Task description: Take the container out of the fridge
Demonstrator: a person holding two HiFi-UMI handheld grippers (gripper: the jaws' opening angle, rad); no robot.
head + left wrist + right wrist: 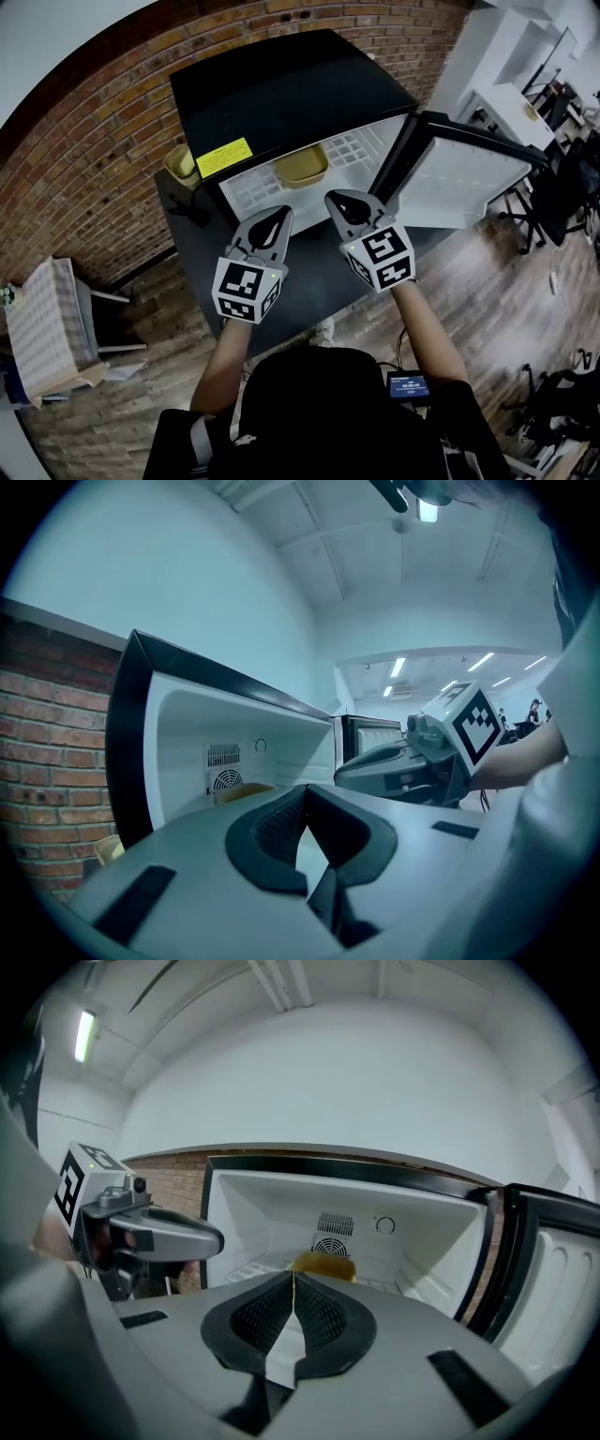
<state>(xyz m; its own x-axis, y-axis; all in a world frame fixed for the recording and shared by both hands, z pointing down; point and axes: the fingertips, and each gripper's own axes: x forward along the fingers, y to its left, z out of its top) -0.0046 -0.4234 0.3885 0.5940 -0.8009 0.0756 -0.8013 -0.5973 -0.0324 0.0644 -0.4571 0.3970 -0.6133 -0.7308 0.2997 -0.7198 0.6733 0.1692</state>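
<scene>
A yellow container (300,169) sits on the white wire shelf inside the open black mini fridge (281,89). It also shows low at the back of the fridge as the container (324,1265) and the container (246,790). My left gripper (279,217) and right gripper (339,199) hover side by side just in front of the fridge opening, a short way short of the container. The left gripper (305,789) and the right gripper (292,1275) are both shut, tips touching, with nothing between them.
The fridge door (469,178) stands swung open to the right. A second yellowish tub (180,164) sits left of the fridge by the brick wall (84,169). The fridge rests on a dark platform (202,253). A cloth-covered stool (47,323) is at far left, office chairs (562,187) at right.
</scene>
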